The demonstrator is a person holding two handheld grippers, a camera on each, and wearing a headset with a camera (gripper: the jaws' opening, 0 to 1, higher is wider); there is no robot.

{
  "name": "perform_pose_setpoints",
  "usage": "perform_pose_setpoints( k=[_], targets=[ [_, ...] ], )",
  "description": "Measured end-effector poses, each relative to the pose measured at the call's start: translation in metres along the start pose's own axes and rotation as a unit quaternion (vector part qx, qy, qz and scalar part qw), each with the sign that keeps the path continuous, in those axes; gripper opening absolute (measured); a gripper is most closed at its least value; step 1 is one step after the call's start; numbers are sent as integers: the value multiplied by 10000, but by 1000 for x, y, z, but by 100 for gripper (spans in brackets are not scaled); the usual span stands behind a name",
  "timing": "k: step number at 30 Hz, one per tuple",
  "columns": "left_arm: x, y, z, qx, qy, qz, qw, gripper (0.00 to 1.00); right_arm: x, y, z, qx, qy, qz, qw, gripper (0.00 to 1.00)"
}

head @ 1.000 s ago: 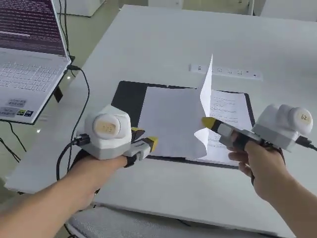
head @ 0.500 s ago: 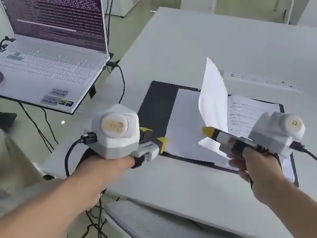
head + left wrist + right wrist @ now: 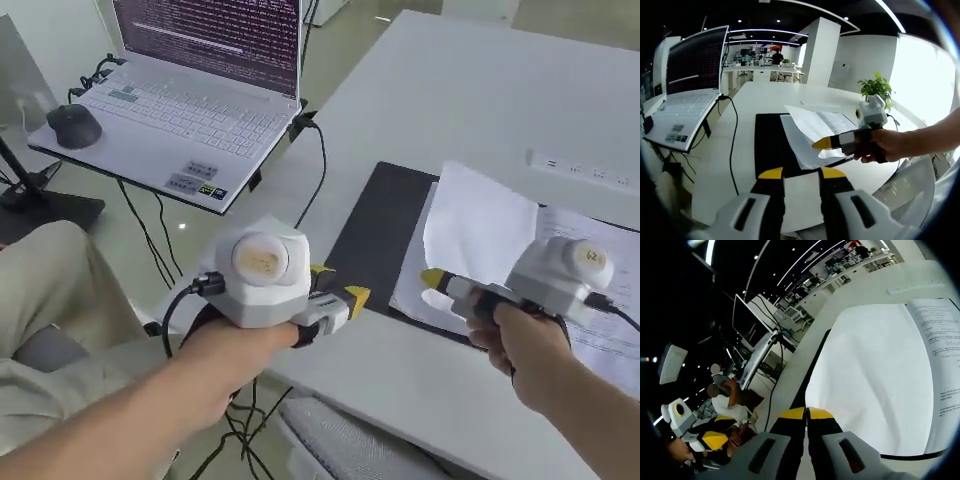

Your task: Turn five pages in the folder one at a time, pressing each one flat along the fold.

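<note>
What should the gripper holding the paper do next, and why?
Probably lower the white paper page leftward onto the black folder. The right gripper is shut on its edge, and the page hangs lifted, not yet flat. The open left gripper hovers nearby, free to press.

The person is wearing light beige trousers (image 3: 55,300). The left gripper (image 3: 340,286) and right gripper (image 3: 432,279) are each showing a chunky white housing and 2 black jaws with yellow tips. A black cable (image 3: 185,293) is trailing from the left one, which is carrying a round tan disc (image 3: 260,259).
</note>
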State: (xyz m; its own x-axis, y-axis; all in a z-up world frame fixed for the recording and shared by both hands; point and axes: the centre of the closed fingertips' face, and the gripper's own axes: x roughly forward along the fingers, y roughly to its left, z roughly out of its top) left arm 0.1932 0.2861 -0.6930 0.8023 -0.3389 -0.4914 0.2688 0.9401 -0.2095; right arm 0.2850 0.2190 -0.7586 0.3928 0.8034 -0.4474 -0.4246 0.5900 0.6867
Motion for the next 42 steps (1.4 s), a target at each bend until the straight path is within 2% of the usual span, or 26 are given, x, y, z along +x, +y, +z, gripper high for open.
perform_pose_setpoints(
  k=[3,10,17,22,29,32,36,42],
  targets=[
    [-2,2,-4,-55,24,25,10000,25,14,-9,-7,31,126,-110,9999,0],
    [3,5,-13,-129,133,40,9998,24,28,-29,-18,233,273,-274,9990,0],
    [17,4,-15,-116,215,-10,9997,24,30,-34,-28,371,340,-297,9983,0],
    [30,0,-16,-71,276,-76,9996,24,29,-30,-31,542,313,-151,9979,4],
    [46,-6,-20,-23,409,-152,9990,24,21,-25,-27,778,182,58,9968,5],
    [55,-10,-20,14,446,-201,9988,24,19,-17,-22,948,116,267,9951,5],
    [64,-17,-19,69,480,-286,9984,24,14,-13,-18,965,142,361,9946,6],
    [87,-24,-22,223,507,-390,9977,23,-2,-24,0,1008,-99,361,9942,6]
  ],
)
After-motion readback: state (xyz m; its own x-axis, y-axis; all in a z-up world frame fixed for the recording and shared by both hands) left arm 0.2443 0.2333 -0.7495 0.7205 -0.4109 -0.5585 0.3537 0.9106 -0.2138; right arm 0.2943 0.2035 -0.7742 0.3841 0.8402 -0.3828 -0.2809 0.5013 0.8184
